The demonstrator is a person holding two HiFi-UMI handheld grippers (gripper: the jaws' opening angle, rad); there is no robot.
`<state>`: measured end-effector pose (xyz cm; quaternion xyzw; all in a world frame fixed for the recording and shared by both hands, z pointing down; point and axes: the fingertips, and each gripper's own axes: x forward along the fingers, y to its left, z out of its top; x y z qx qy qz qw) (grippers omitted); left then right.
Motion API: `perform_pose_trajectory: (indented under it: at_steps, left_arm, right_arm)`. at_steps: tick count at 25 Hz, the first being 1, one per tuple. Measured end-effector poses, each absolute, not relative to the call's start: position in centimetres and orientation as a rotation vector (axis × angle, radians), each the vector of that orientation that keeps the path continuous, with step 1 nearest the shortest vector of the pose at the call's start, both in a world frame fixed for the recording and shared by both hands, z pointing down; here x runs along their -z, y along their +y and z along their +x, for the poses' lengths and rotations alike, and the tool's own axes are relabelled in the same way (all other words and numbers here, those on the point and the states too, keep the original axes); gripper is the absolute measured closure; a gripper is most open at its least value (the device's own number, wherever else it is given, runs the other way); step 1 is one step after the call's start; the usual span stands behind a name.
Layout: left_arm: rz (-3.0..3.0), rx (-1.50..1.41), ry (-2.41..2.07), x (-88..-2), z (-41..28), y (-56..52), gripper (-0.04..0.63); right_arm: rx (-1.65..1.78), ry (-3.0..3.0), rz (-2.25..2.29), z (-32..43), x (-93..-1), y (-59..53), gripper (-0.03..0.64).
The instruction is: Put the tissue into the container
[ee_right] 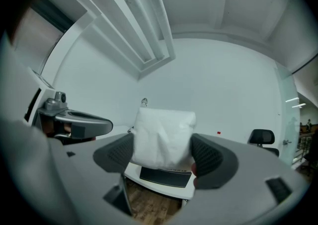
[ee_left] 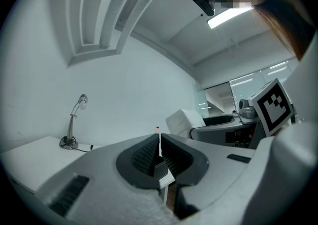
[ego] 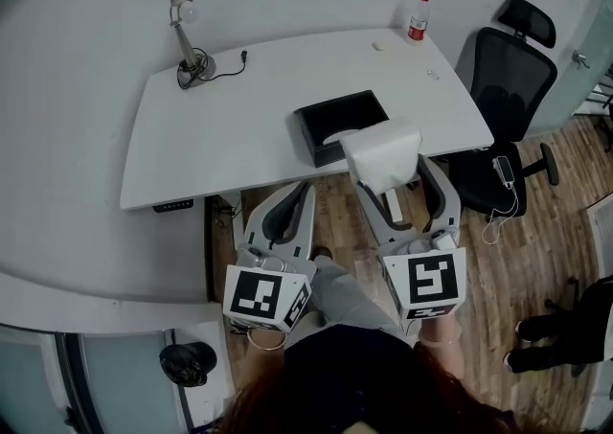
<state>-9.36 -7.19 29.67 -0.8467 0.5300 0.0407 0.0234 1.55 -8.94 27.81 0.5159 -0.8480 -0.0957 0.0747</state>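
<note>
White table [ego: 230,125] fills the middle of the head view, with a pale wall behind it and brown wood floor [ego: 546,240] on the right. A desk lamp [ego: 187,39] stands at the back left corner. A bottle [ego: 418,18] with a red cap stands at the back right edge. A black chair [ego: 503,87] sits by the right end of the table.

A black container [ego: 342,125] sits open near the front edge of the table. A wide stretch of white table top lies between it and the lamp.

The right gripper [ee_right: 164,155] has its jaws wide apart, with a pad pressed on each side of the white tissue [ego: 383,156]. In the head view the tissue sits over the container's near right corner and the table's front edge.

The left gripper [ee_left: 159,152] has its jaws squeezed together and holds nothing. It is low, in front of the table edge, to the left of the right gripper and apart from it.
</note>
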Motion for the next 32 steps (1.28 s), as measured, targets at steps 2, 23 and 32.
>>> perform_pose_trajectory:
  at_steps: [2, 23, 32]
  left_arm:
    - [-2.620, -0.121, 1.642, -29.7, -9.6, -8.1, 0.563]
    - [-2.672, -0.081, 1.593, -30.2, -11.4, -18.8, 0.563]
    - [-2.674, -0.068, 1.589, -29.8, -12.3, -21.8, 0.563]
  right_arm:
    - [0.290, -2.542, 1.538, 1.3, -27.8, -9.8, 0.235]
    - [0.221, -2.485, 1.544, -0.6, -29.3, -19.8, 0.235]
    - [0.143, -2.459, 1.551, -0.8, -30.2, -23.2, 0.235]
